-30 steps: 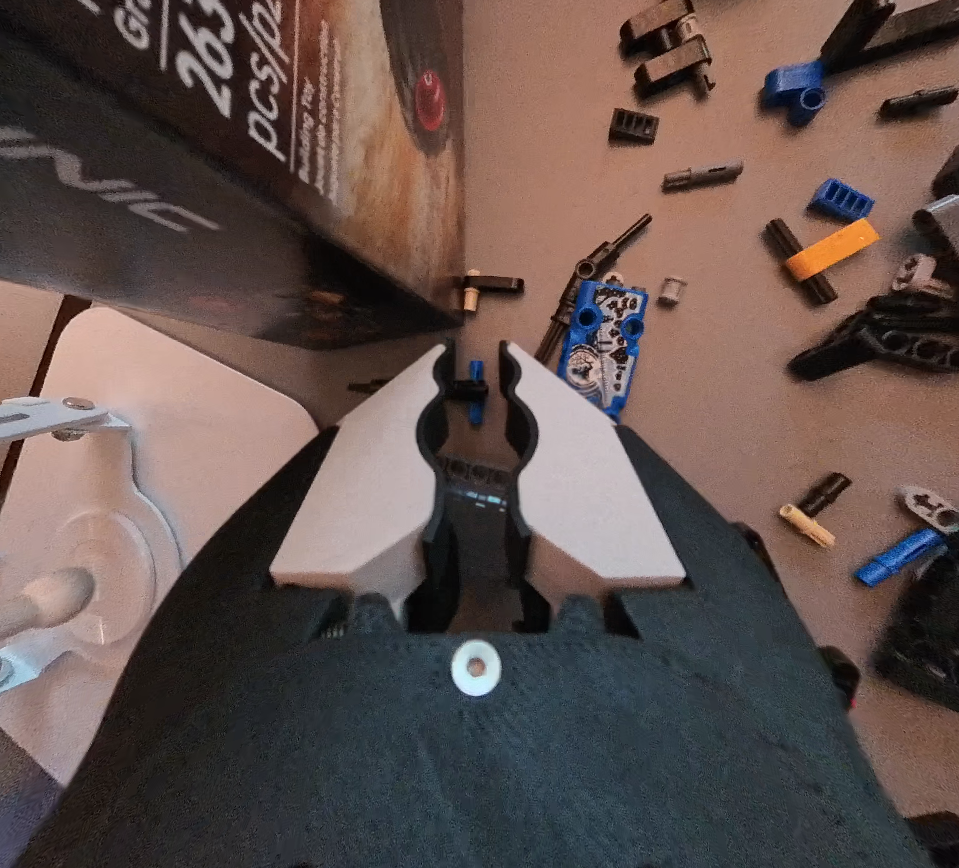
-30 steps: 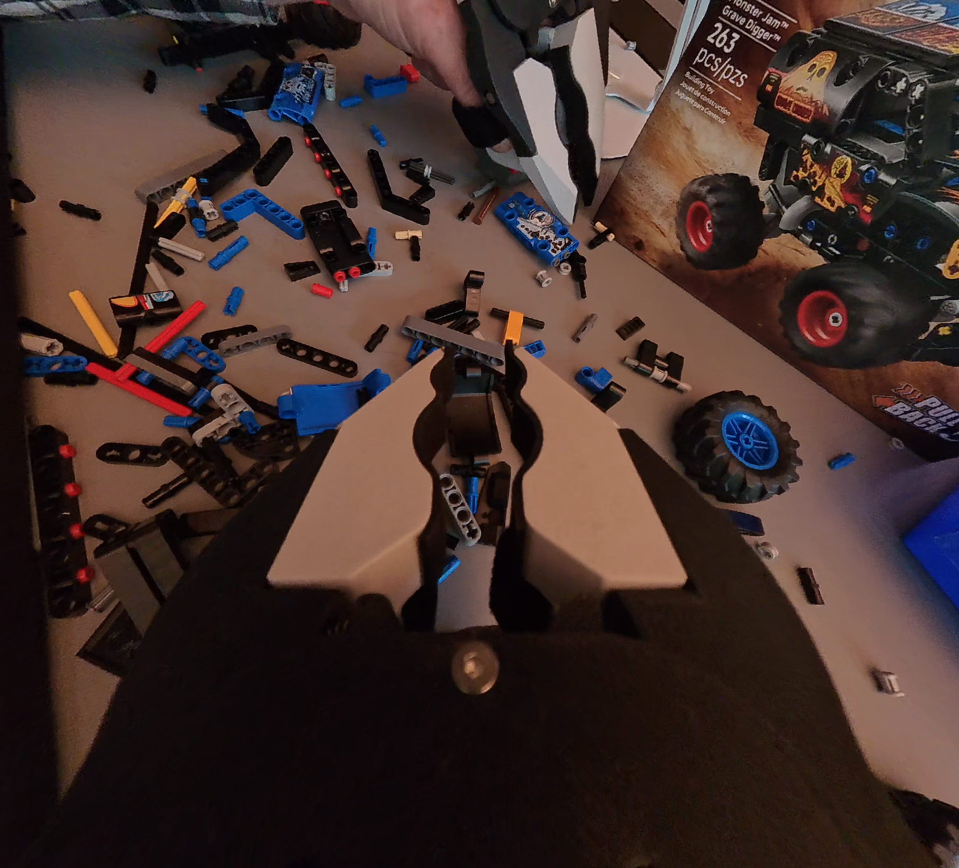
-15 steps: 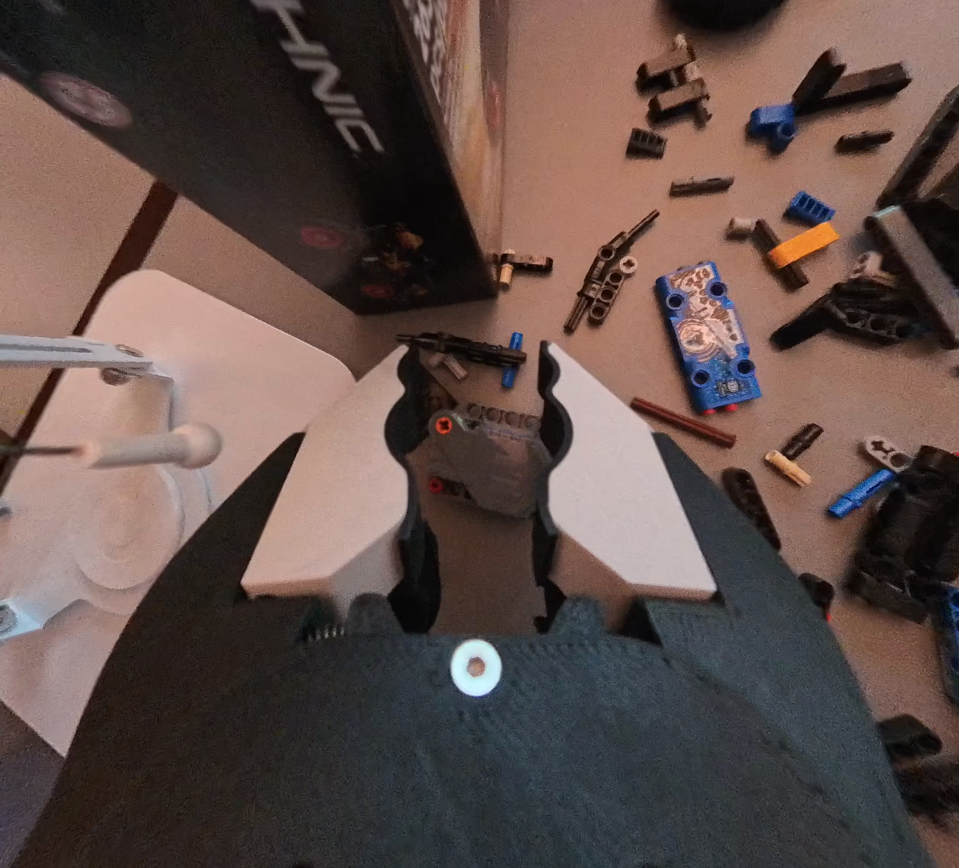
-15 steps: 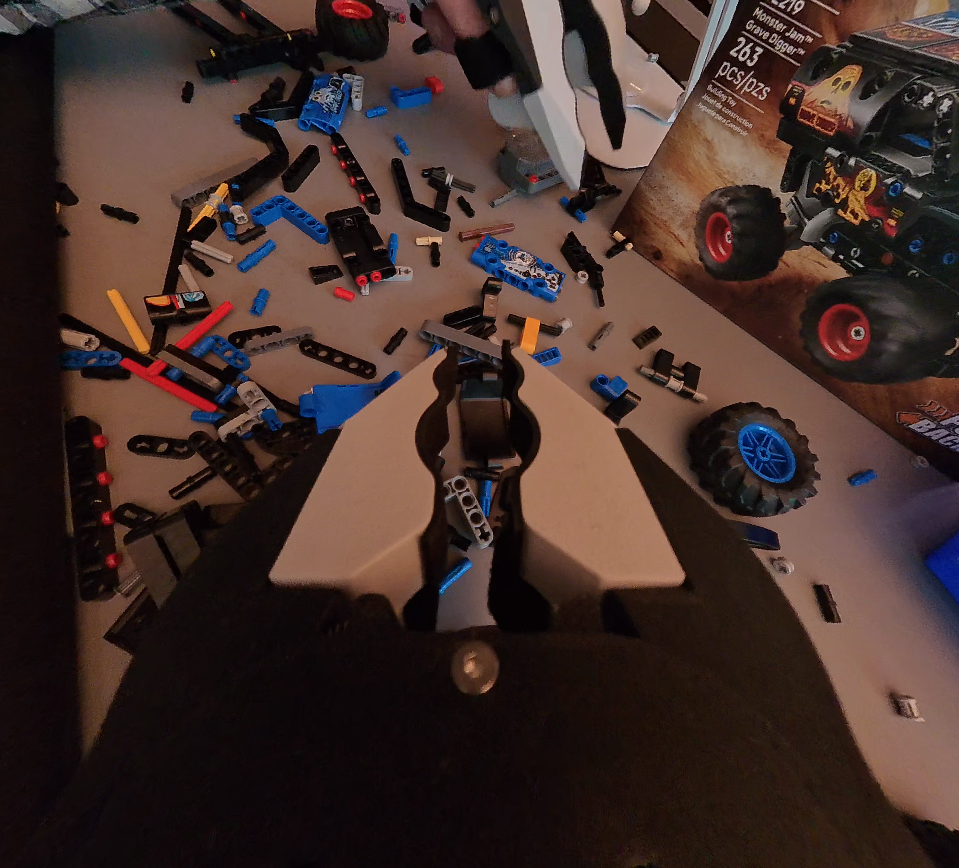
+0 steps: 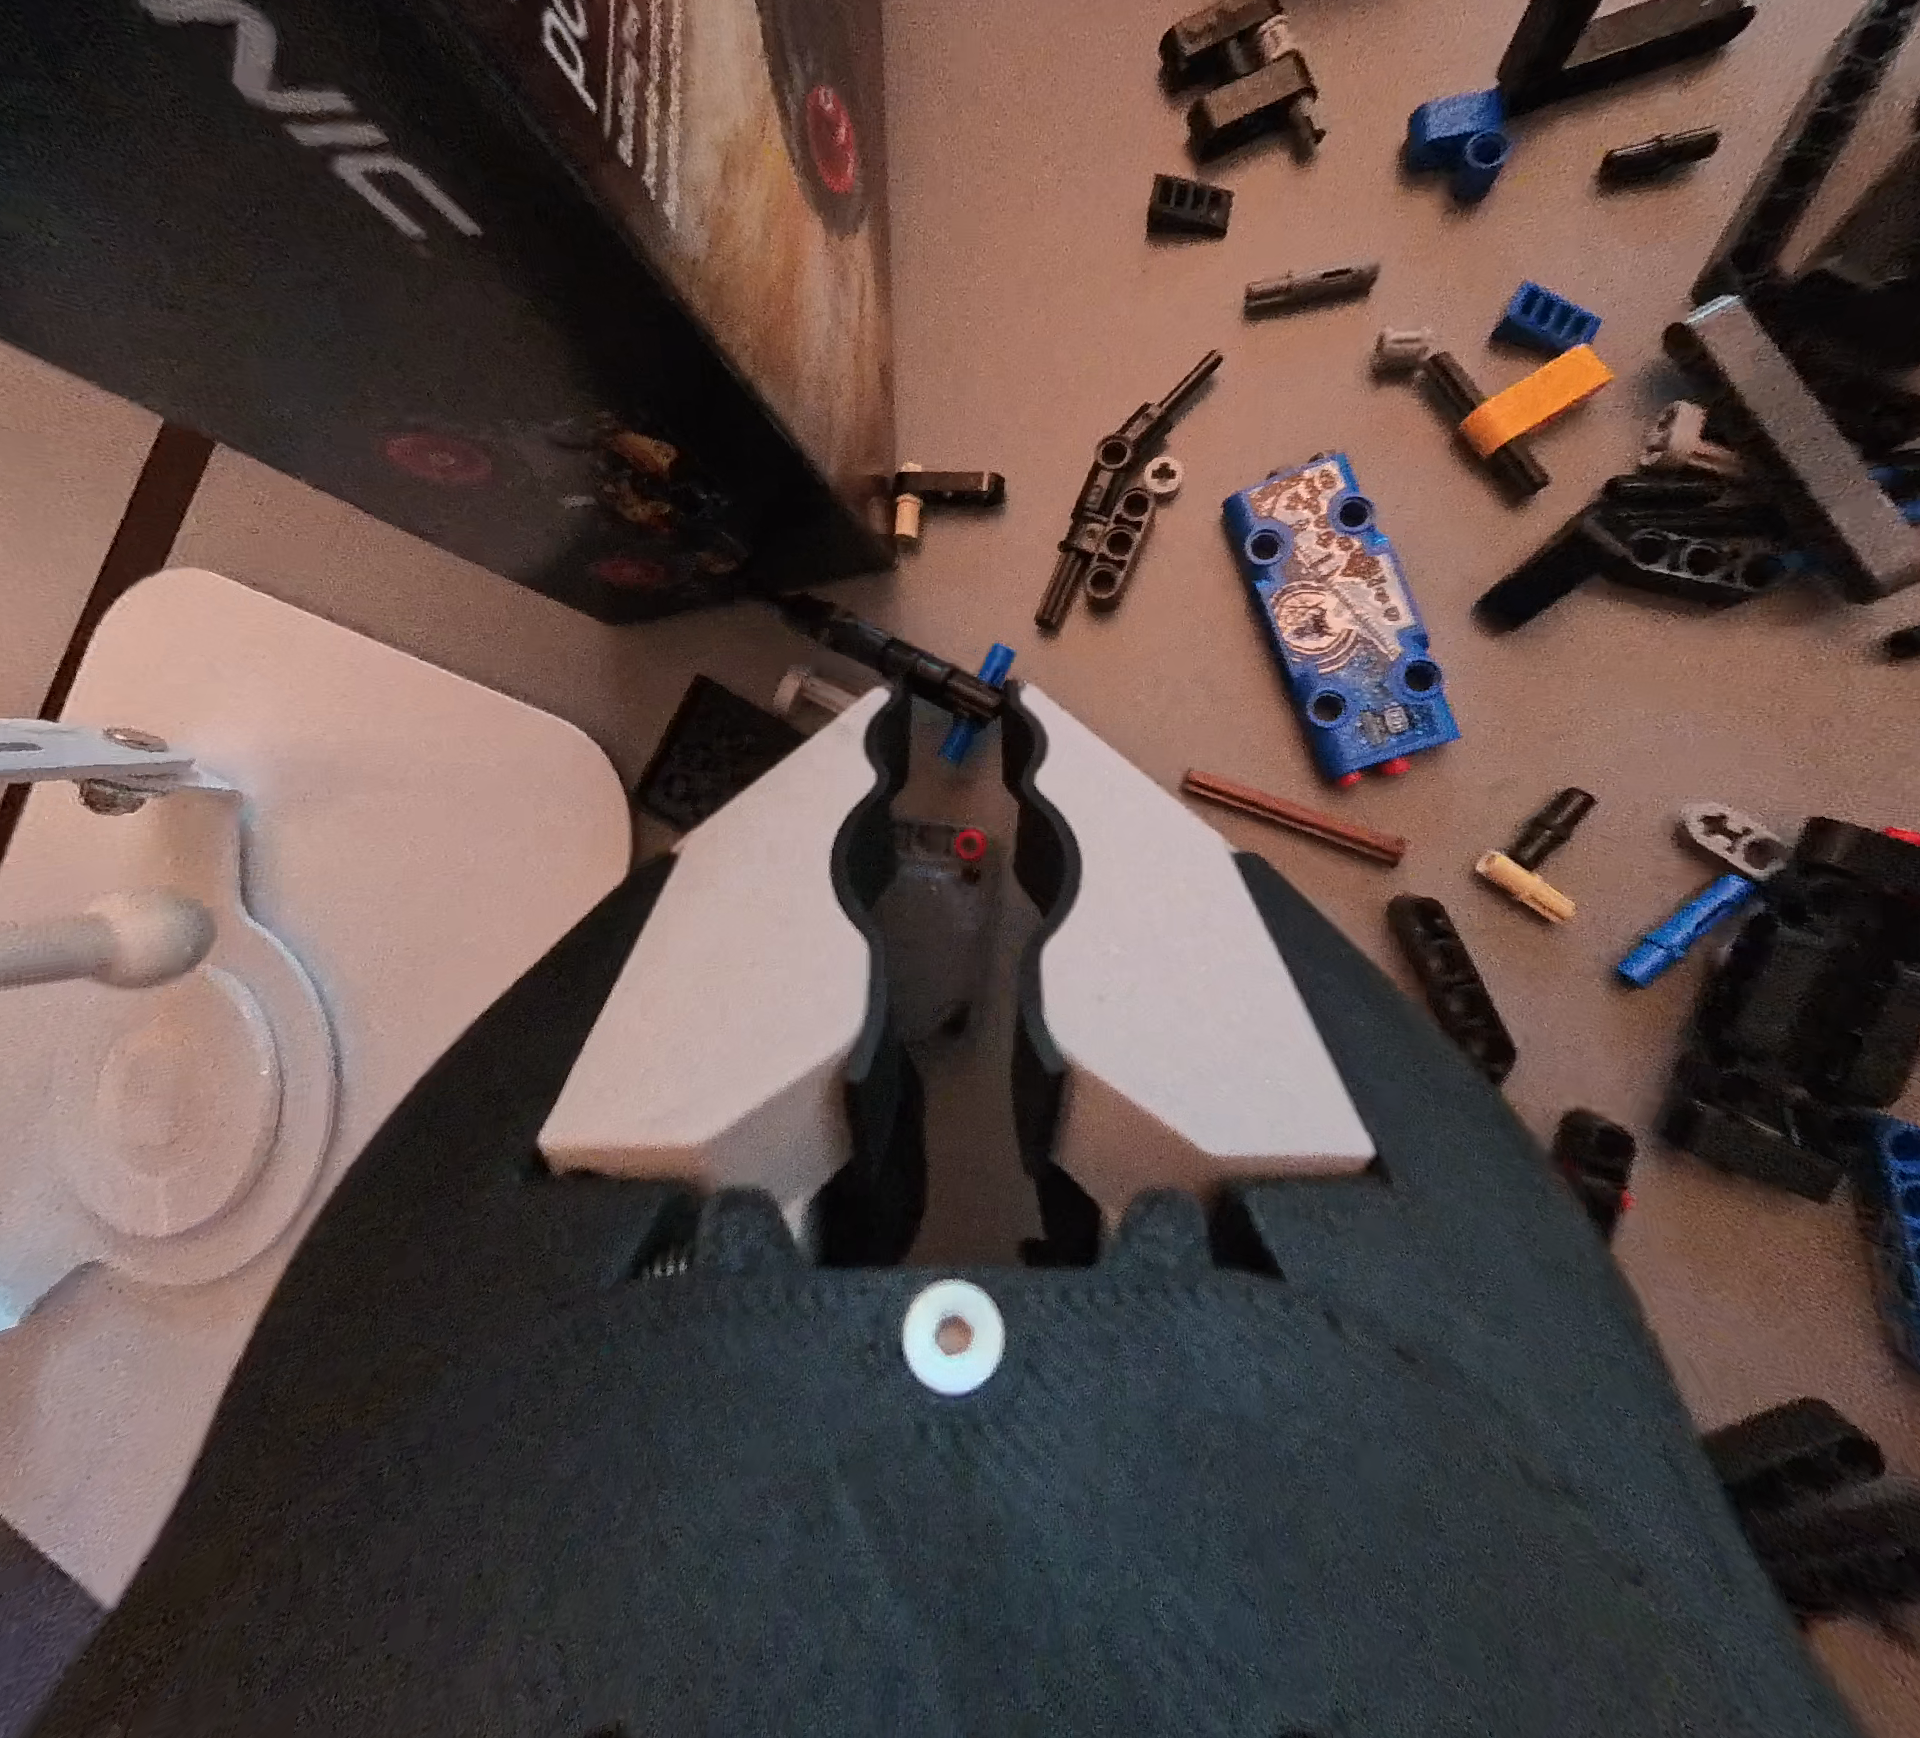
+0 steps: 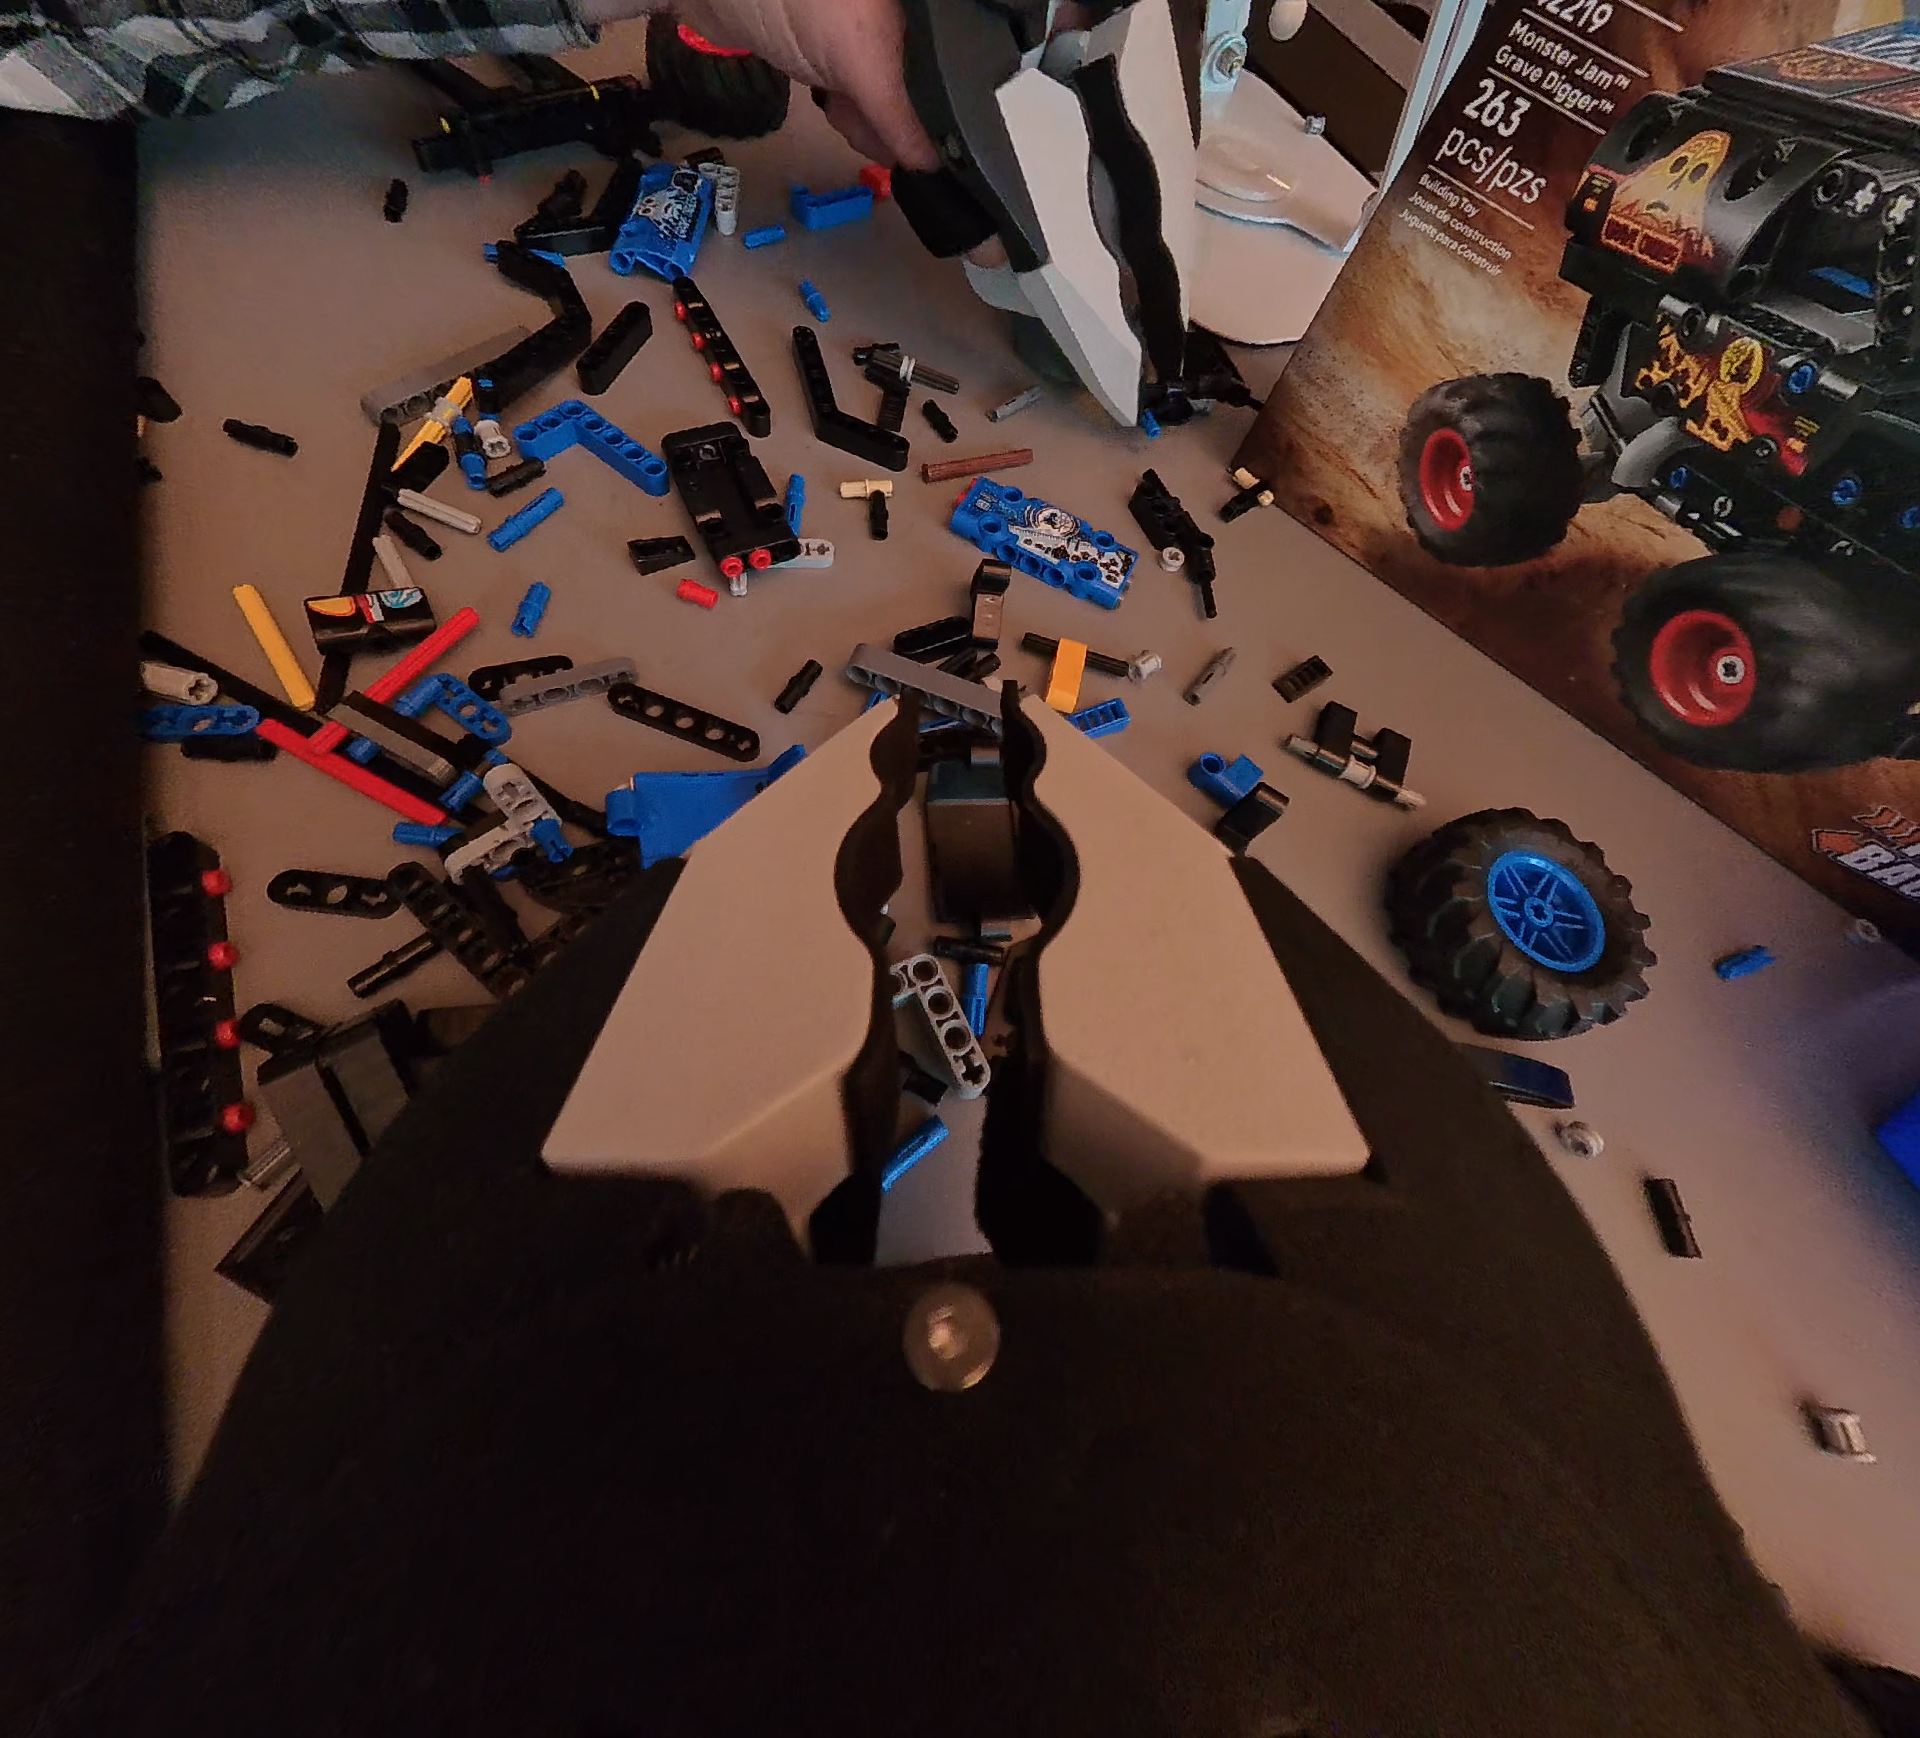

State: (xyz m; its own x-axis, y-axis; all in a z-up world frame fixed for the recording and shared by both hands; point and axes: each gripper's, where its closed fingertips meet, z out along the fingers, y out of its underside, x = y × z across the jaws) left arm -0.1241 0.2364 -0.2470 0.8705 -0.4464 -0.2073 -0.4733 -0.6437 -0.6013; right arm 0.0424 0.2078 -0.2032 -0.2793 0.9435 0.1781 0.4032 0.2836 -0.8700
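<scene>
Left fingers: white fingers (image 5: 831, 857) of the left gripper (image 5: 951, 701) are standing narrowly parted, tips straddling a thin black rod with a blue pin (image 5: 935, 675); whether they are gripping it, I cannot tell.
Right fingers: the right gripper (image 6: 956, 712) is hovering narrowly parted, a small black block (image 6: 971, 841) between them.
Surroundings: printed cardboard toy box (image 5: 468, 182) at 11 o'clock; blue printed plate (image 5: 1335, 618) at 2 o'clock, lying on the grey counter (image 5: 1018, 234).

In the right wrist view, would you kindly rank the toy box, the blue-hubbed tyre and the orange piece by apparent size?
1. toy box, by far the largest, though cut off by the frame.
2. blue-hubbed tyre.
3. orange piece, smallest; it lies farther off, but the gap is clear.
</scene>
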